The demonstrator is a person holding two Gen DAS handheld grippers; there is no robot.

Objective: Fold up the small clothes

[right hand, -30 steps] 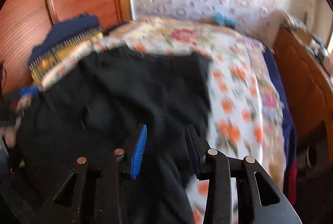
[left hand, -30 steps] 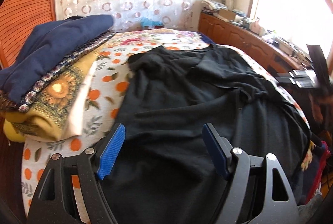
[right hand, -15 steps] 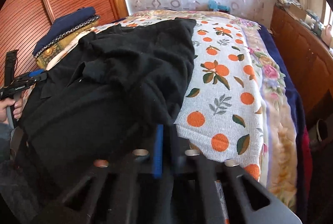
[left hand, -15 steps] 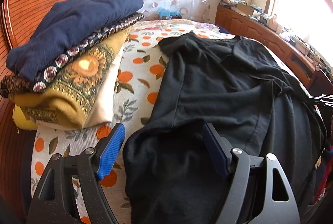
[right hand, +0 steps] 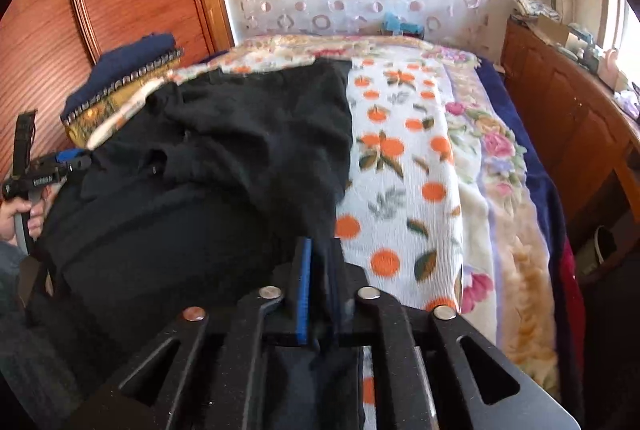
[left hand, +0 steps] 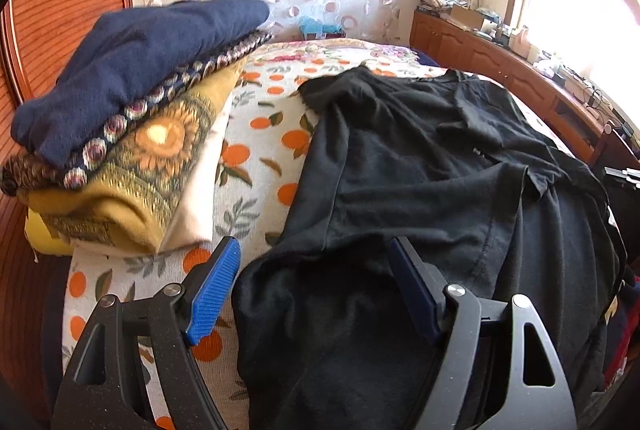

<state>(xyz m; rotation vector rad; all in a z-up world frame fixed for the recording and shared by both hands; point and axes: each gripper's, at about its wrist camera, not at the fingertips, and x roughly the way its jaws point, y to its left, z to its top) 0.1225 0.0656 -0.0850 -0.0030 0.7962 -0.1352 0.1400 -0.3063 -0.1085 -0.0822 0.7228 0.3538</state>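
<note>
Crumpled black cotton garment [left hand: 420, 170] spread on my bed's orange-print sheet [right hand: 400, 170].
My right gripper [right hand: 318, 286] fingers pinch its near-right edge; left gripper [left hand: 316, 290] fingers wide apart, holding nothing, above near-left hem.

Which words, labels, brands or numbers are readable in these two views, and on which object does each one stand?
No text can be read with certainty.
Left gripper, seen in the right wrist view: a small white label on its black body, too blurred to quote.
Items on the wooden sideboard by the window: too small to read.
Black garment, folded stack and orange-print bedspread: no lettering visible.
</note>
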